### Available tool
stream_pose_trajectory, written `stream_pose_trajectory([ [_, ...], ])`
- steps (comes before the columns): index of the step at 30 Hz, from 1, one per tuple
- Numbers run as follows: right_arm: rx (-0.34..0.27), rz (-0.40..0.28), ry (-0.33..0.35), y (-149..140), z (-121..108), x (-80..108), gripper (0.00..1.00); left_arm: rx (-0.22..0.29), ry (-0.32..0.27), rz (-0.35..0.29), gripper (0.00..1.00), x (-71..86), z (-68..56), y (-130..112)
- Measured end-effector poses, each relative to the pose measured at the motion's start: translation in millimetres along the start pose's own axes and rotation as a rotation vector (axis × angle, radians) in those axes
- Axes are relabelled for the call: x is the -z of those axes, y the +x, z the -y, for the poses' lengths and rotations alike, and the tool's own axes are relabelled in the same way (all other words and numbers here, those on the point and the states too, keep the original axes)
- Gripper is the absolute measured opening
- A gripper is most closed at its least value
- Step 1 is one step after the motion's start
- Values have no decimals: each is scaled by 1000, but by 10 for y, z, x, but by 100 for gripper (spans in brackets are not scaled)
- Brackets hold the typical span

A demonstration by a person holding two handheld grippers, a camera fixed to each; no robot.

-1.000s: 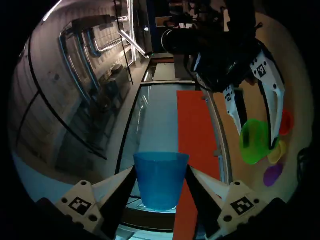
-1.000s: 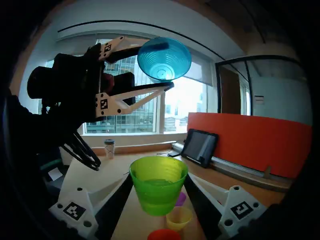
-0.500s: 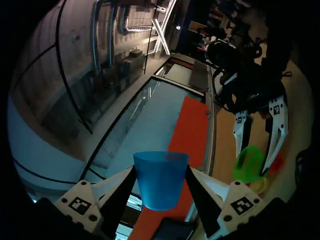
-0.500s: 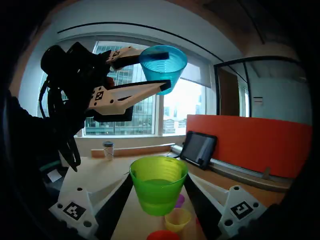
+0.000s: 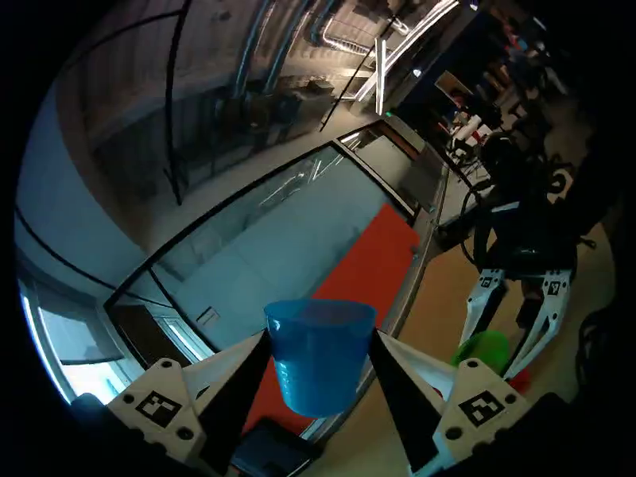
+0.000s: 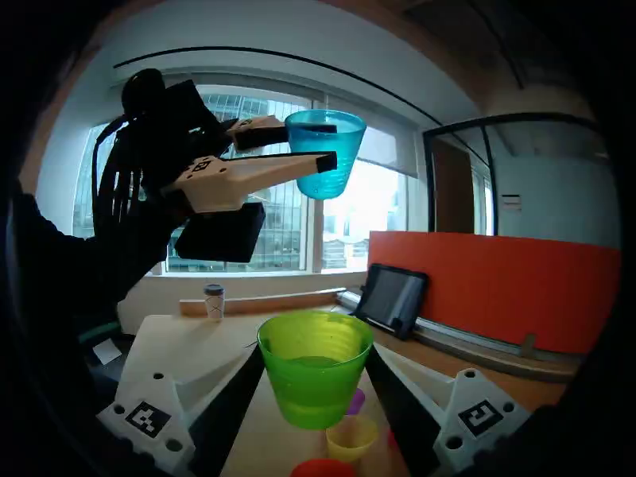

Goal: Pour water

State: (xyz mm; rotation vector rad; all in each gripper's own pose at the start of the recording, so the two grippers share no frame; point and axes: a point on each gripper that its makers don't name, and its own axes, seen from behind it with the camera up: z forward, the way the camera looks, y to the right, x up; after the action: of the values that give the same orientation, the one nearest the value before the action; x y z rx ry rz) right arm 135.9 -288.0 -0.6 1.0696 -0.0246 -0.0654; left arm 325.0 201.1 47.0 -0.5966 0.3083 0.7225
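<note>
In the right gripper view, a person's arm in a dark sleeve (image 6: 75, 270) comes up from the left and holds the left gripper (image 6: 320, 145) high, near the top of the window (image 6: 270, 234). Its fingers point to the right and are drawn in narrow on a blue cup (image 6: 326, 173), one finger pressing on each side. The cup hangs mouth up with a slight tilt, higher than the green cup (image 6: 316, 393) and farther off. I cannot tell whether the blue cup holds any water.

Lower down, a small jar (image 6: 212, 300) stands near the far edge of the table (image 6: 187, 350). In the middle and close, the right gripper (image 6: 316, 354) is held low and level. Its fingers clamp both sides of the green cup, which is upright with water in its lower part. Beneath it on the table sit a purple cup (image 6: 359, 397), a yellow cup (image 6: 352, 437) and an orange cup (image 6: 322, 469). To the right a tablet (image 6: 389, 300) stands propped, and an orange partition (image 6: 509, 290) runs along the table's right side.

In the left gripper view the blue cup sits between the two near fingers. Far to the right and well apart, the right gripper holds the green cup over the table.
</note>
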Motion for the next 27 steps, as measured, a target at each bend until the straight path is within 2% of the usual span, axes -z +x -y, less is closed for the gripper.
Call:
stream_pose_trajectory([
  [6, 3, -4, -4, 4, -13, 3, 89, 147, -9, 13, 85, -10, 85, -43],
  [18, 9, -10, -12, 21, -10, 24, 89, 439, -46, 58, 85, 14, 124, -265],
  [21, 10, -10, -15, 35, -11, 36, 89, 500, -57, 73, 85, 17, 109, -357],
  [27, 13, -11, -27, 55, -50, 49, 89, 589, -79, 83, 85, 33, 52, -486],
])
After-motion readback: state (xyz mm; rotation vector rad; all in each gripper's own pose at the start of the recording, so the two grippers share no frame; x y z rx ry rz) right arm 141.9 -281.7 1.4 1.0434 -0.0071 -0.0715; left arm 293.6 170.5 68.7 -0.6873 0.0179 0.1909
